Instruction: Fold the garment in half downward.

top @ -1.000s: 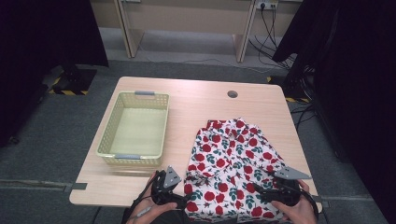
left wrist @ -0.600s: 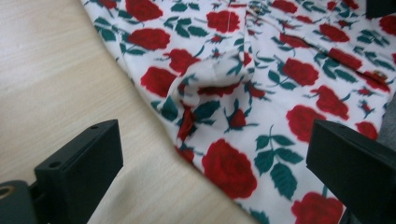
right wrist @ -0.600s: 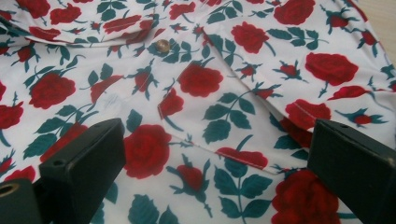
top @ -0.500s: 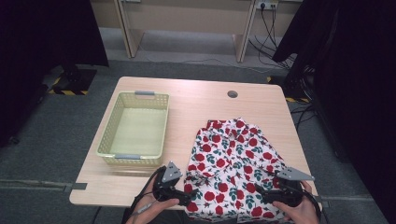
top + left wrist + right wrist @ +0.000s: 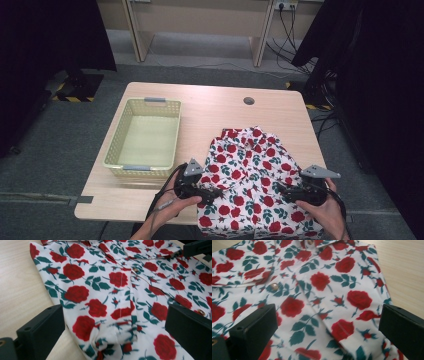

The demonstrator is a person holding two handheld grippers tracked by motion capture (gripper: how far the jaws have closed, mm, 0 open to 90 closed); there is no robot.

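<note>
Lab or test room: black curtains on 2 sides, grey carpet, hazard tape, loose cables, wall socket, plain desk.

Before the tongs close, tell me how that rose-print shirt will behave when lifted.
The rose-print shirt will probably go floppy: it already lies in soft folds and creases. It looks thin, so likely light. Lifted at one edge, the folded layers may slide open, and the part past the table edge could drag.

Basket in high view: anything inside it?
No, the yellow basket shows a bare bottom; the rose-print shirt lies beside it on the table.
</note>
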